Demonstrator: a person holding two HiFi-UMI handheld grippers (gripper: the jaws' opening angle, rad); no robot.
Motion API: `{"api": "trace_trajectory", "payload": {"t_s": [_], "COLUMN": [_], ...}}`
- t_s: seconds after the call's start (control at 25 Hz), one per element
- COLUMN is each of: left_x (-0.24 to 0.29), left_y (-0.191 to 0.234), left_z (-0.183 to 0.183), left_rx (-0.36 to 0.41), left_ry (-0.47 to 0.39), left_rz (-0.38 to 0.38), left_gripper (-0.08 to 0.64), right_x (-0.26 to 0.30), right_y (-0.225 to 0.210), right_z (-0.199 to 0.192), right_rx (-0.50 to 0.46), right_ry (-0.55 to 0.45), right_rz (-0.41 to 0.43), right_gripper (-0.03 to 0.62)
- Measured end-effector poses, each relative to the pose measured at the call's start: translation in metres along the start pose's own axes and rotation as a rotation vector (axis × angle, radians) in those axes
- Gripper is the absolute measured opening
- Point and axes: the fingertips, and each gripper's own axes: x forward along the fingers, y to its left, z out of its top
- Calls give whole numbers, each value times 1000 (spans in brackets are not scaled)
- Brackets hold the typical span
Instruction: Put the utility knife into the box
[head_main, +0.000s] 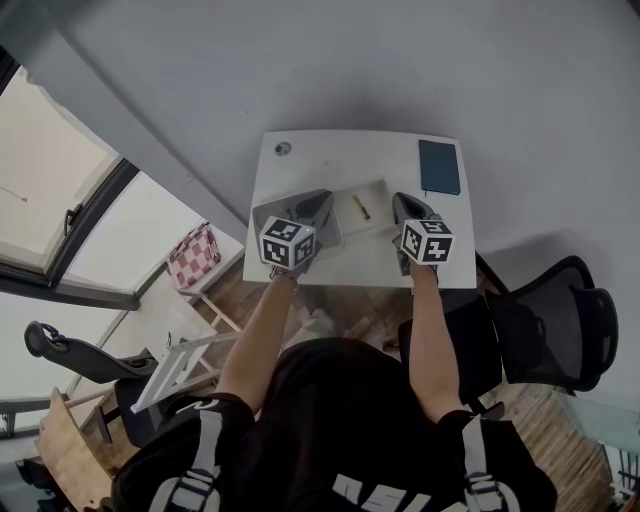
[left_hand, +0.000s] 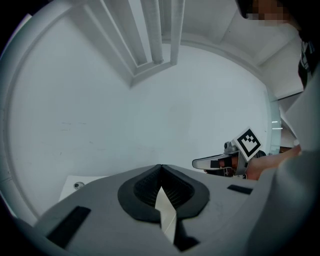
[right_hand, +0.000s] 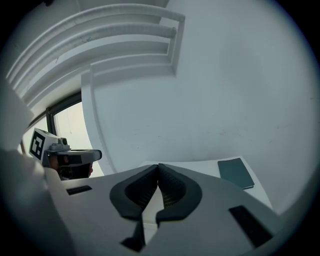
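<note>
Right claw (right_hand: 159, 168) closed, slim yellow utility knife (head_main: 360, 207)

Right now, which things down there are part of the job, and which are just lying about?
For the job:
knife
box
left gripper and right gripper, both shut and empty

Lying about:
notebook
chair

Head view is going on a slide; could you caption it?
Shut left tongs and right tongs flank the yellow utility knife.
</note>
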Motion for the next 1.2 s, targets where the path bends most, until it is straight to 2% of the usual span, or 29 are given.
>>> {"api": "trace_trajectory", "payload": {"t_s": [0.24,0.4,0.68,1.2], "left_x": [-26,-45,-65,-86], "left_y": [-15,-24,-47,-62], "left_z": [6,2,-2,6], "left_rx": [-31,-47,-28,-5], "left_ry": [-44,-58,-61,-82], "left_rz": [79,109,97,91], "left_gripper": [25,25,25,25], "right_x": [-28,-45,-74,-106], "right_y": [14,20,31,35], "right_z": [2,1,1,0], "right_rx": [-44,-29,-50,-60], "right_ry": [-17,-25,-52,-73], "right_rz": [5,4,23,17], "right_gripper": [14,14,14,14]}}
